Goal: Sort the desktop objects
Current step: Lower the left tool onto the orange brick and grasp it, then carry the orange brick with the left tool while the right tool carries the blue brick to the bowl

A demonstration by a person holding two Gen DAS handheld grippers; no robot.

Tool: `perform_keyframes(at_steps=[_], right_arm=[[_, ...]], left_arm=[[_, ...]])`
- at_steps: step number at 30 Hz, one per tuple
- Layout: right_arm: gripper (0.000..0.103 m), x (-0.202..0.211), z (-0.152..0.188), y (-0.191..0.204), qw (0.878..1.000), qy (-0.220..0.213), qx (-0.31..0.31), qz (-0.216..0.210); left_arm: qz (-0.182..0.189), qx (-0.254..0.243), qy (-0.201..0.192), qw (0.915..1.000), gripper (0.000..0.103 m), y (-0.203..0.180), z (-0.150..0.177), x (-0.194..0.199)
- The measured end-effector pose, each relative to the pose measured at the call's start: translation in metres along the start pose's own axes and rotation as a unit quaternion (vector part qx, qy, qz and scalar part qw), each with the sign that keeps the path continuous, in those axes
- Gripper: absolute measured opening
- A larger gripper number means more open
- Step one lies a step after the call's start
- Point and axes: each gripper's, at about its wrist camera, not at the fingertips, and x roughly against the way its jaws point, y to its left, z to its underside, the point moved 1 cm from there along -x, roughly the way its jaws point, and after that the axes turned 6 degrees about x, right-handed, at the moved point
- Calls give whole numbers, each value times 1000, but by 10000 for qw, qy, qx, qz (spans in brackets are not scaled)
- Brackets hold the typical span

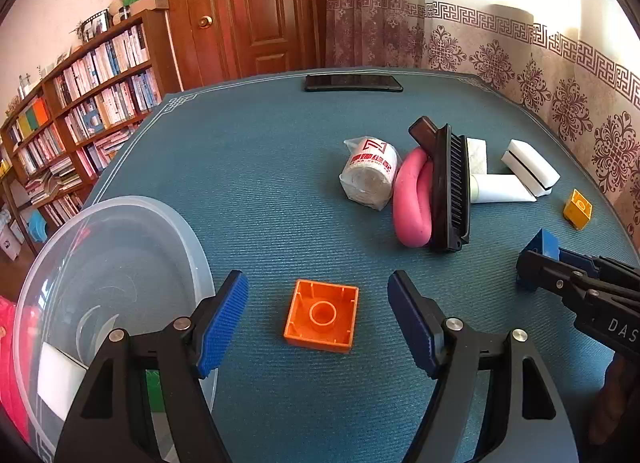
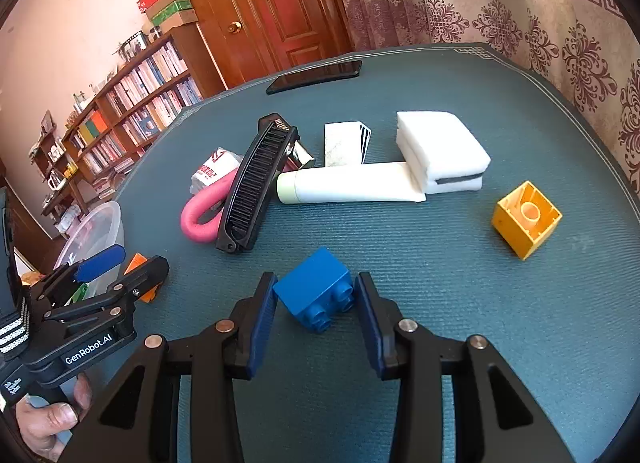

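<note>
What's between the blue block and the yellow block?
Nothing: in the right wrist view, only bare teal mat lies between the blue block and the yellow block.

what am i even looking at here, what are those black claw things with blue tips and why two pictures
There is no robot here. A person holds two hand-operated grippers, each with a camera looking out along its fingers, so you get one picture per hand.

In the left hand's view, the left gripper is open, with an orange block lying hollow side up between its fingers. A clear plastic tub sits to its left.

In the right hand's view, the right gripper is open around a blue block, not yet squeezing it.

Also on the blue table mat: a yellow block, a black comb, a pink foam ring, a white tube, white sponges, a wrapped tissue roll and a phone.
</note>
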Motion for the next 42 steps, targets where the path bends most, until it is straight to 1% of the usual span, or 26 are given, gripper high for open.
perform_keyframes(at_steps=[5,8,9,10,11,14,16,17,19,28,34,37,42], right_arm=[[44,-1,1,0,10000,-27,-1,-29],[44,-1,0,-1,10000,-32,-24,-49],[44,-2,0,-1,10000,-33,-25,-49],[44,-2,-1,0,10000,-34,-23,-47],[44,-2,-1,0,10000,-36,-24,-45],[44,-2,-1,-1,10000,-38,-33,-51],[44,-3,-2,-1,10000,-45,-46,-55],[44,-3,-2,-1,10000,-48,-47,-52],[44,-4,-2,-1,10000,-55,-43,-44],[44,-4,-3,-3,9999,-72,-63,-37],[44,-4,-3,-5,9999,-77,-70,-25],[44,-4,-3,-5,9999,-80,-79,-30],[44,-3,-2,-6,9999,-85,-103,-52]], left_arm=[[113,-121,123,9998,76,-5,2,-6],[239,-76,160,9996,75,-4,2,-7],[301,-29,181,9994,70,-2,2,-7],[321,-6,203,9993,63,-2,2,-7],[316,-13,216,9993,60,-2,3,-8],[277,-17,215,9994,57,-2,3,-7],[210,37,203,9996,48,-1,3,-7],[173,66,200,9996,46,1,3,-7],[124,110,191,9997,38,4,3,-5],[123,-37,196,9997,38,-1,4,-1],[268,10,127,9996,38,3,3,5],[411,39,212,9989,38,4,3,2],[283,-30,214,9994,38,-1,4,-1]])
